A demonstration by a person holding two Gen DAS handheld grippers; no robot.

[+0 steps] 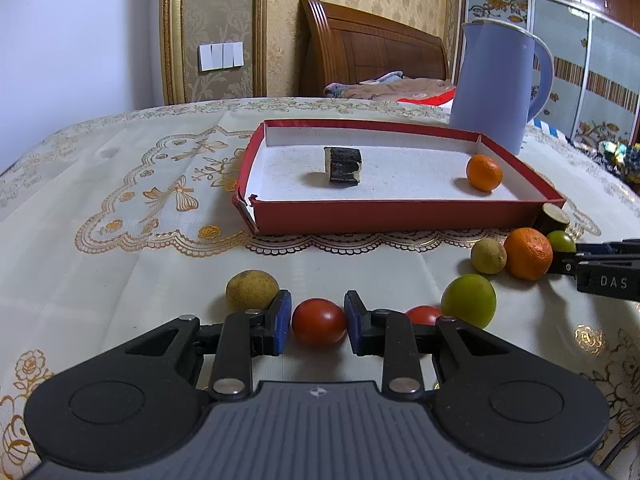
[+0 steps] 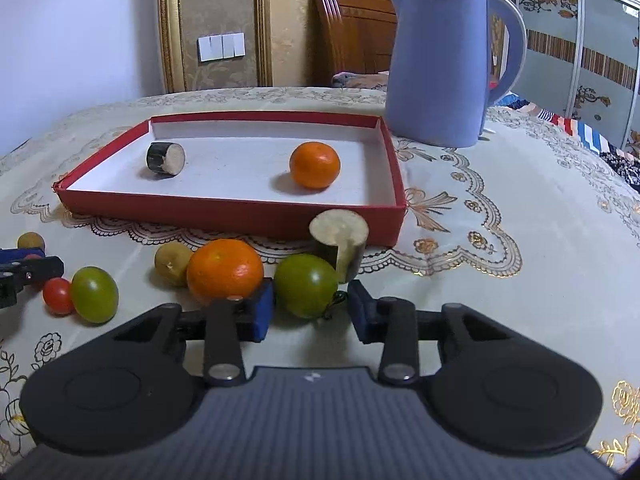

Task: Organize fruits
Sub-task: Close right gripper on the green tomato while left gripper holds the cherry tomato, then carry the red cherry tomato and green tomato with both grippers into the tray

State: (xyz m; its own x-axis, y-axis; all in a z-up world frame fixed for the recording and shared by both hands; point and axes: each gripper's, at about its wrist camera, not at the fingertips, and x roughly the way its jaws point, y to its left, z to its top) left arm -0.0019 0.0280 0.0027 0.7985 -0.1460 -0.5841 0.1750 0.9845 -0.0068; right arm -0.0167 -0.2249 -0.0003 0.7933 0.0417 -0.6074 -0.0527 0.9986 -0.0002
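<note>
A red tray [image 1: 400,213] [image 2: 224,216] holds an orange [image 1: 484,173] [image 2: 315,165] and a dark cane piece [image 1: 343,164] [image 2: 165,160]. My left gripper [image 1: 318,322] is open with a red tomato [image 1: 319,322] between its blue pads, on the cloth. My right gripper [image 2: 311,312] is open around a green tomato [image 2: 306,285], its left pad beside a second orange [image 2: 225,271] [image 1: 528,253]. Another cane piece [image 2: 340,245] stands just behind the green tomato.
A brown longan [image 1: 252,290], a small red tomato [image 1: 424,315] [image 2: 58,296], a green fruit [image 1: 469,300] [image 2: 95,294] and a second longan [image 1: 488,256] [image 2: 173,264] lie on the embroidered tablecloth. A blue kettle [image 2: 438,64] [image 1: 494,84] stands behind the tray's right end.
</note>
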